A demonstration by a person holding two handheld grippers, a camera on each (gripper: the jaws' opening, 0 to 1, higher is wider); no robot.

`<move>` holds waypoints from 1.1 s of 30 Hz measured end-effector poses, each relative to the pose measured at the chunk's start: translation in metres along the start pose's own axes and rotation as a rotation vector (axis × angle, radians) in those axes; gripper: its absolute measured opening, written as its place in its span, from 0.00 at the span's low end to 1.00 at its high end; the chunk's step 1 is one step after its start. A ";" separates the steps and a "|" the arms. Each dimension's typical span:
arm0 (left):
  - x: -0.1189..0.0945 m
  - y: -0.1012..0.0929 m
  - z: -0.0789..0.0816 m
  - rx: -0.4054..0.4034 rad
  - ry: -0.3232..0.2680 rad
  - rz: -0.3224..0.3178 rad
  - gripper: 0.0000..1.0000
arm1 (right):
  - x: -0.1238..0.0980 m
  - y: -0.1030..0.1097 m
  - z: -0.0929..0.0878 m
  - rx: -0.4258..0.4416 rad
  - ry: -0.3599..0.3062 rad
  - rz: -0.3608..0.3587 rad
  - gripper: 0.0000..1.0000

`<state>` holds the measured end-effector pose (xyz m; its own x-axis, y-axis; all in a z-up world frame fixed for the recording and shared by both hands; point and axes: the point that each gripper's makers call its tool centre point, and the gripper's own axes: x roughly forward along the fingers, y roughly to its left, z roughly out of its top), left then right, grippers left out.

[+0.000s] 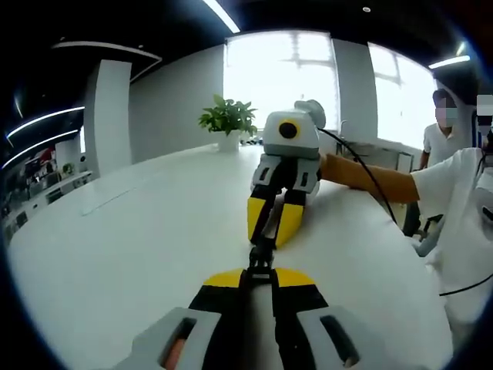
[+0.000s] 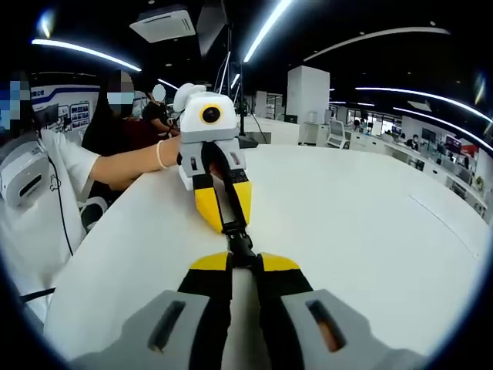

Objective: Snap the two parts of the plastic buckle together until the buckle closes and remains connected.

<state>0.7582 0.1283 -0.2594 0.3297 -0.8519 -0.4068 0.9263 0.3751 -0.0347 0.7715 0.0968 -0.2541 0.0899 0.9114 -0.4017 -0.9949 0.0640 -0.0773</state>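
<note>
The black plastic buckle (image 1: 260, 254) hangs in the air above the white table (image 1: 139, 231), held between two yellow-tipped grippers that face each other. My left gripper (image 1: 259, 274) rises from the bottom of the left gripper view, shut on the near end of the buckle. My right gripper (image 1: 267, 233) comes in from beyond, shut on the far end with a black strap running up between its jaws. In the right gripper view the buckle (image 2: 239, 247) sits between my right gripper (image 2: 243, 264) and the left gripper (image 2: 229, 222). The halves touch; whether they are latched is too small to tell.
A potted plant (image 1: 227, 119) stands at the far side of the table before bright windows. A person's arm (image 1: 370, 179) holds the right gripper, with a cable trailing. People (image 2: 123, 116) stand at the table's edge. The white table (image 2: 370, 231) stretches wide to the right.
</note>
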 end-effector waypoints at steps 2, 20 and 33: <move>0.000 -0.001 0.000 -0.002 0.002 -0.011 0.12 | 0.000 0.001 0.000 -0.003 0.001 0.005 0.12; 0.000 -0.014 0.000 0.013 0.014 -0.092 0.11 | 0.002 0.020 0.002 -0.031 0.003 0.071 0.12; 0.000 -0.016 0.000 0.014 0.031 -0.079 0.11 | 0.001 0.023 0.002 0.010 0.059 0.011 0.11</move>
<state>0.7435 0.1224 -0.2584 0.2495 -0.8672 -0.4309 0.9519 0.3014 -0.0552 0.7489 0.0999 -0.2544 0.0812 0.8864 -0.4557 -0.9962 0.0585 -0.0638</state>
